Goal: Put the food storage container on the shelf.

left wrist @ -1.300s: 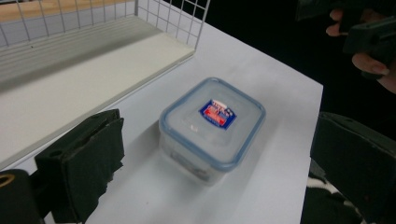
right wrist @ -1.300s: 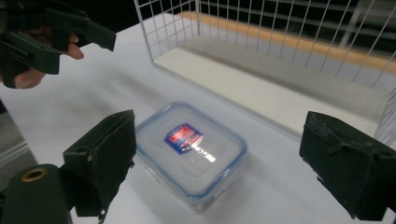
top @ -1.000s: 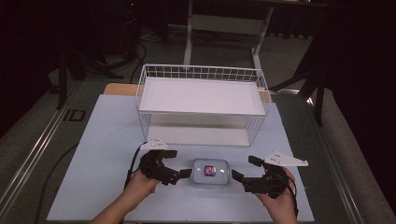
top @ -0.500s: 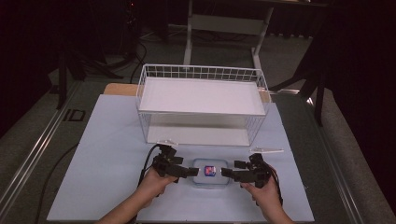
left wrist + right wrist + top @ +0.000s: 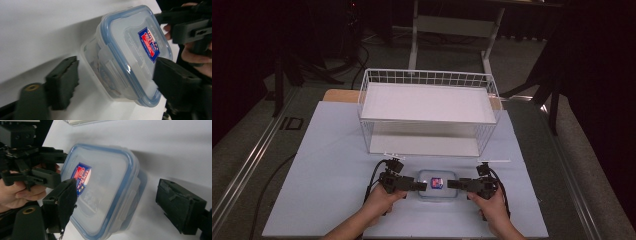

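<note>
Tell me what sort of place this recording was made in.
Most likely a lab or studio set up for recording, not a home. A table covered in plain white sheeting stands in a dark room with black drapes, cables trail over the grey floor, and a white wire basket and a lidded plastic food container sit staged on it.

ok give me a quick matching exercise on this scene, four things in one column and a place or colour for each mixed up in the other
Things:
1. wire basket
2. container
3. left gripper
4. sticker

Descriptions:
a. red and blue, on the clear lid
b. white, at the far side of the table
c. clear with a blue-rimmed lid, between the two grippers
d. black jaws open at the container's left end

Pairs: 1-b, 2-c, 3-d, 4-a
</note>
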### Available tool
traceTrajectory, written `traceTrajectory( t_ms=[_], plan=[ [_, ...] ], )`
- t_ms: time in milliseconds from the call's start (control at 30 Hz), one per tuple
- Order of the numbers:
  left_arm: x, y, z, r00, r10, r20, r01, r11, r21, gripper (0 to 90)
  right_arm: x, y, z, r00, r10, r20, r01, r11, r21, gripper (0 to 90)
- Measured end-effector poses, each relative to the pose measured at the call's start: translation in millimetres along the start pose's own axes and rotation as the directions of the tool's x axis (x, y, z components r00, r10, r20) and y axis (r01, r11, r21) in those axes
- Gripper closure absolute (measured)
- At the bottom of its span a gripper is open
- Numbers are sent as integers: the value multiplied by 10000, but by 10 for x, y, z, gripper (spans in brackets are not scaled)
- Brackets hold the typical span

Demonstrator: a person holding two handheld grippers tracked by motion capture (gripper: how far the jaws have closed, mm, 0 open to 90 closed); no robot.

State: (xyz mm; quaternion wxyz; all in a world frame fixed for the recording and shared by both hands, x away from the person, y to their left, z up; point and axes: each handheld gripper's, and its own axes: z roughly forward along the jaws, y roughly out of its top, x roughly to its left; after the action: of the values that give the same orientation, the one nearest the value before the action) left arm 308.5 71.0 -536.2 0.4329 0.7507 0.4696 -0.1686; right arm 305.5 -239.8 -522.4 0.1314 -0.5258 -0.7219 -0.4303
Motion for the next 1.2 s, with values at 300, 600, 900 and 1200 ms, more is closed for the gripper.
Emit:
traceTrajectory(
  t_ms=[300,600,900,1200],
  plan=[
    [-60,-5,-26,9997,-76,234,78,9999,-67,421,-6,-57,57,9980,477,-405,-456,9976,512,325],
    [-111,-3,-40,9997,-236,32,235,9996,176,440,-19,-65,-6,9939,1018,-414,-997,9938,486,431],
    [-245,-132,-96,9975,566,-424,-581,9977,-356,496,103,-166,-67,9998,200,-73,-199,9997,108,449],
    [-334,-221,-117,9925,947,-770,-998,9929,-653,515,188,-250,-105,9995,-252,172,255,9995,-186,455]
  ],
)
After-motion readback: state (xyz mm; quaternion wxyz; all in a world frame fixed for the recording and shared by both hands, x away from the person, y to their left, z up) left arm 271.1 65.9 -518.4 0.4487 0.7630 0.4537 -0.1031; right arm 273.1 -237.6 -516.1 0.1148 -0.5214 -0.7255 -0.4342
